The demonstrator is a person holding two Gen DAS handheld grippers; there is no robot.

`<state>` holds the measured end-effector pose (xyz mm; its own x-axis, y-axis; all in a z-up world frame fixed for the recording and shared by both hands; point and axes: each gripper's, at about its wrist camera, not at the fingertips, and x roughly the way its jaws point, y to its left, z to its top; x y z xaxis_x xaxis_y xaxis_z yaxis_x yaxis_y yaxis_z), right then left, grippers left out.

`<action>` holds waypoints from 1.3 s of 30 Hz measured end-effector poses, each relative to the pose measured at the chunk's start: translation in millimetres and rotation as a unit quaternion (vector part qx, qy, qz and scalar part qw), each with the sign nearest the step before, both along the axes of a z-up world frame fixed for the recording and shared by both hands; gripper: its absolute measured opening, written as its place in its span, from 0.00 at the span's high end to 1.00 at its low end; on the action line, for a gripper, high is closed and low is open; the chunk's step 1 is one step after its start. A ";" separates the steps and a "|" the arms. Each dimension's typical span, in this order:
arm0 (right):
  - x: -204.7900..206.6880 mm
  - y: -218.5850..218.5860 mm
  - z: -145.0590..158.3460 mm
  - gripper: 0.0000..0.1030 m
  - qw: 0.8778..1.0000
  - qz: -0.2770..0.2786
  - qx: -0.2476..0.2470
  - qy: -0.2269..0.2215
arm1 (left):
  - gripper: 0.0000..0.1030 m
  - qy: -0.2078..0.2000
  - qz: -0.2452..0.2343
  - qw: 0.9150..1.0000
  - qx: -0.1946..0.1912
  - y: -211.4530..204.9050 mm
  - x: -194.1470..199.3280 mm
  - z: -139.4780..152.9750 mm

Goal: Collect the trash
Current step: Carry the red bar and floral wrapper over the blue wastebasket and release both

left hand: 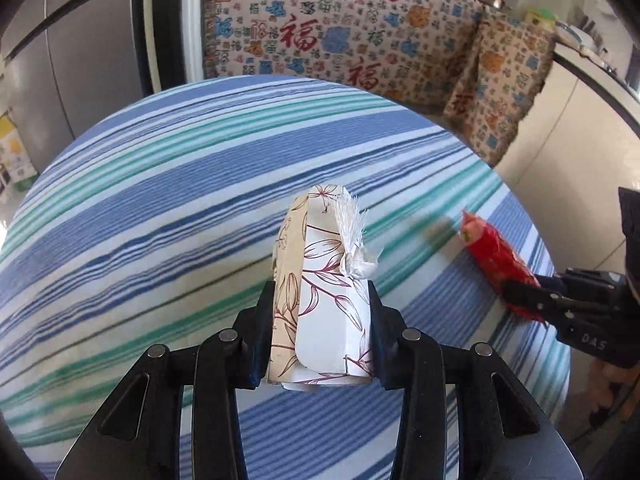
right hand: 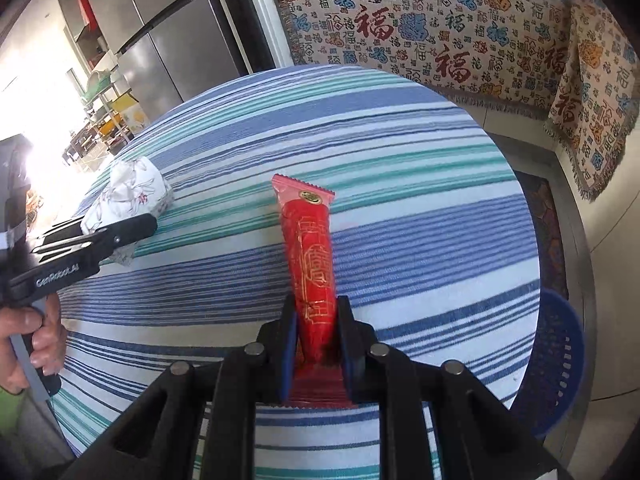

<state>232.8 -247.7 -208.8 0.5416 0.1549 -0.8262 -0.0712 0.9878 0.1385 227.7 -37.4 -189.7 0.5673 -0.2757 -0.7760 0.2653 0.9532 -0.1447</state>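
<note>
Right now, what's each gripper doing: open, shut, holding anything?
Left gripper: shut on the floral packet.
Right gripper: shut on the red wrapper.

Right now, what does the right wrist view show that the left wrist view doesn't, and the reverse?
Only the right wrist view shows the blue basket beside the table and the hand holding the left gripper. Only the left wrist view shows the floral paper box's torn, frayed end. Both show the striped tablecloth, the patterned sofa cover, the box in the left gripper and the red wrapper in the right gripper.
</note>
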 end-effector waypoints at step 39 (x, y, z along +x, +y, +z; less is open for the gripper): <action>-62.5 -73.9 57.9 0.90 0.995 -0.085 0.023 -0.051 | 0.60 -0.040 -0.097 0.994 0.035 -107.8 -40.4 33.3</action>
